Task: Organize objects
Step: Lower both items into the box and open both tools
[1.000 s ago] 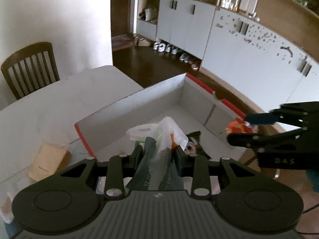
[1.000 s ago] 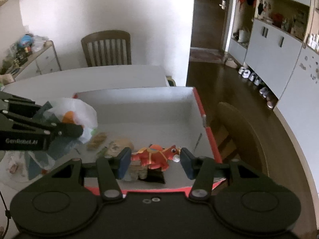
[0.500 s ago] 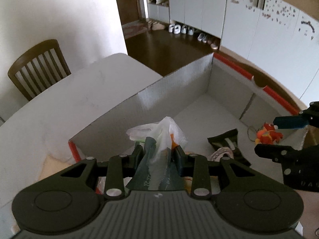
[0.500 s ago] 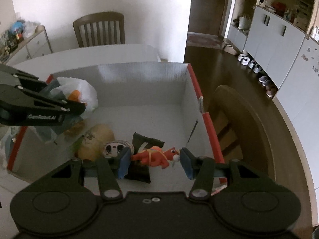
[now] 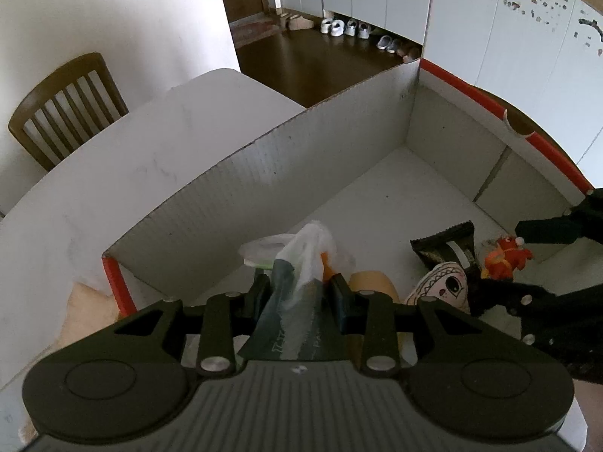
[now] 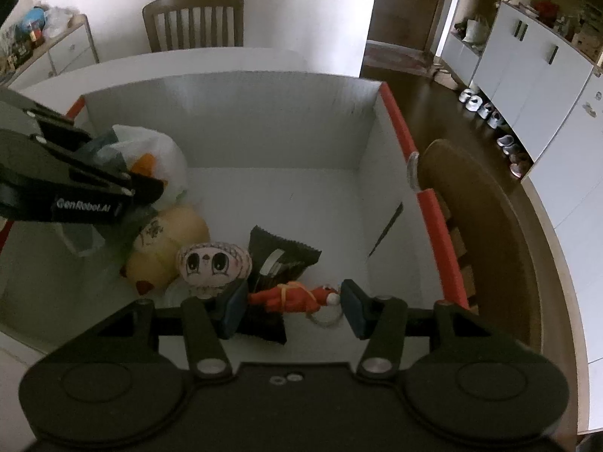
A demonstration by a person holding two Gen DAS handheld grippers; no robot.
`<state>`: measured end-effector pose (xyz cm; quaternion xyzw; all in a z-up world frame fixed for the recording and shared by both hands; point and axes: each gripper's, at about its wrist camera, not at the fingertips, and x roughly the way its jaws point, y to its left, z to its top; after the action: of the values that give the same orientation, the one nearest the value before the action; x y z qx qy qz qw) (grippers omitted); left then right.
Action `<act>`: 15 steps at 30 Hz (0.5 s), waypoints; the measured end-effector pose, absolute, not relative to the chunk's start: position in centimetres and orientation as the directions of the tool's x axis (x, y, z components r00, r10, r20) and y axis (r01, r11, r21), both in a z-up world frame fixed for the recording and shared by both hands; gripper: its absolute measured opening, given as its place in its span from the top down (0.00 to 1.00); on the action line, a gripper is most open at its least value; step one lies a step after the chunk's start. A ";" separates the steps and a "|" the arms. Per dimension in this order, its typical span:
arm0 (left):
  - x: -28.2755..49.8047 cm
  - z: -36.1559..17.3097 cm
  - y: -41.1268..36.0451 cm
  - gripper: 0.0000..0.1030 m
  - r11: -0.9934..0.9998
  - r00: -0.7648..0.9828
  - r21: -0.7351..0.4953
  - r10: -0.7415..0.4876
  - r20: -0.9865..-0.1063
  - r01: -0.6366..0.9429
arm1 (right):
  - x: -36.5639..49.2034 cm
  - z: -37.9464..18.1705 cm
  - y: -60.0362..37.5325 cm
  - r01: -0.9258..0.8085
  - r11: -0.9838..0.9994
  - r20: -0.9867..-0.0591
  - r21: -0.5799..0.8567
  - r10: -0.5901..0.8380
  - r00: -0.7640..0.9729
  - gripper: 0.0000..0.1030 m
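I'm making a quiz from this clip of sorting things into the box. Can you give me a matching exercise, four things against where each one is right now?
Things:
1. orange toy
2. plastic bag
3. black packet
4. wooden chair

Places:
A. flat on the box floor
B. behind the table, by the wall
C. between the right gripper's jaws
D. clamped in the left gripper's jaws

Pairs: 1-C, 2-D, 3-A, 4-B

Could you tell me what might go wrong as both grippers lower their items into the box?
The left gripper pinches only the plastic bag's neck, so it could slip. The right gripper holds the orange toy end to end; it might twist free. The grippers sit close and could collide.
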<state>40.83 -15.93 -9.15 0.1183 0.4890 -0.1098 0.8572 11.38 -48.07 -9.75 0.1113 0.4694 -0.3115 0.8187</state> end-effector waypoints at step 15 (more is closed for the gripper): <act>39.4 -9.0 -16.1 0.38 0.932 0.516 0.111 -0.090 -0.852 0.346 | 11.0 -9.2 -47.5 0.607 0.789 -0.833 -0.099 -0.399 0.382 0.38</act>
<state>39.40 -16.11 -8.96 0.1346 0.4752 -0.1266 0.8603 10.98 -47.47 -9.17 0.1118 0.4644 -0.3053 0.8238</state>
